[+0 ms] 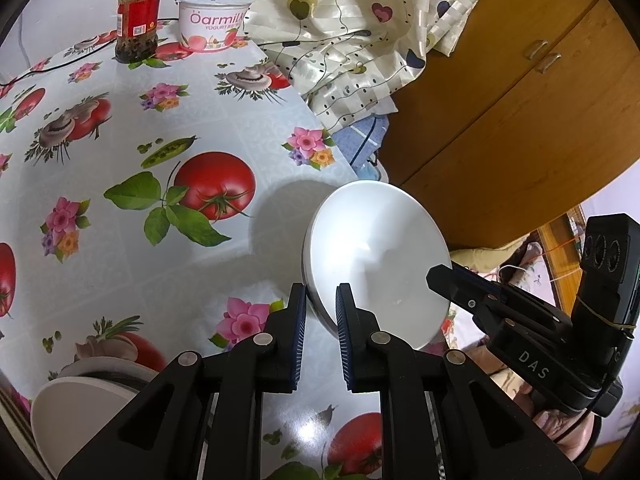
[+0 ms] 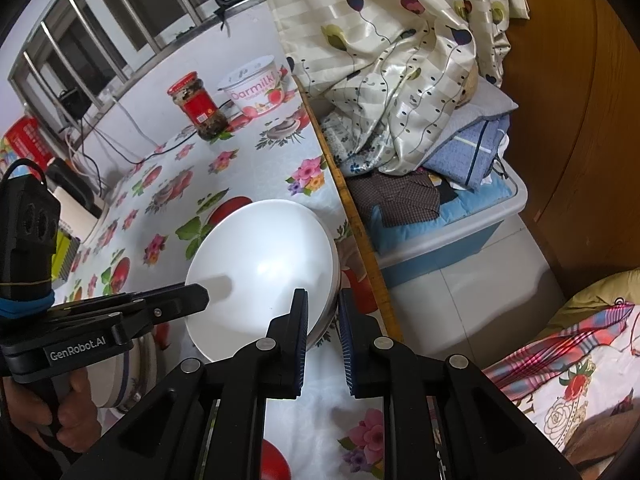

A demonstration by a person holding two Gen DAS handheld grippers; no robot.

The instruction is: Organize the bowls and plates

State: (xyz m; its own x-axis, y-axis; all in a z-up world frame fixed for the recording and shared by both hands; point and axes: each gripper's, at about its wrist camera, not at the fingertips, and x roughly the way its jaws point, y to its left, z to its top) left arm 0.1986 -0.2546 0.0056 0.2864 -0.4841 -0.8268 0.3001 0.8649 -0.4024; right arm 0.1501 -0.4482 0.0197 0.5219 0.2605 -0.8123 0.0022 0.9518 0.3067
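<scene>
A white plate point(image 1: 380, 248) hangs tilted just above the flowered tablecloth point(image 1: 120, 128), near the table's right edge. My left gripper point(image 1: 322, 292) is shut on its left rim, which sits between the blue pads. From the right, my right gripper point(image 1: 440, 276) reaches the opposite rim. In the right wrist view the same white plate point(image 2: 260, 264) has its right rim pinched in my right gripper point(image 2: 323, 300), and my left gripper point(image 2: 200, 296) comes in from the left, held by a hand point(image 2: 60, 420).
A stack of a white plate and a dark-rimmed bowl point(image 1: 80, 396) sits at the near left. A sauce jar point(image 1: 138, 16) and a yogurt tub point(image 1: 214, 20) stand at the back. Right of the table are a curtain point(image 1: 360, 20), a wooden cabinet point(image 1: 500, 120) and a box of clothes point(image 2: 440, 232).
</scene>
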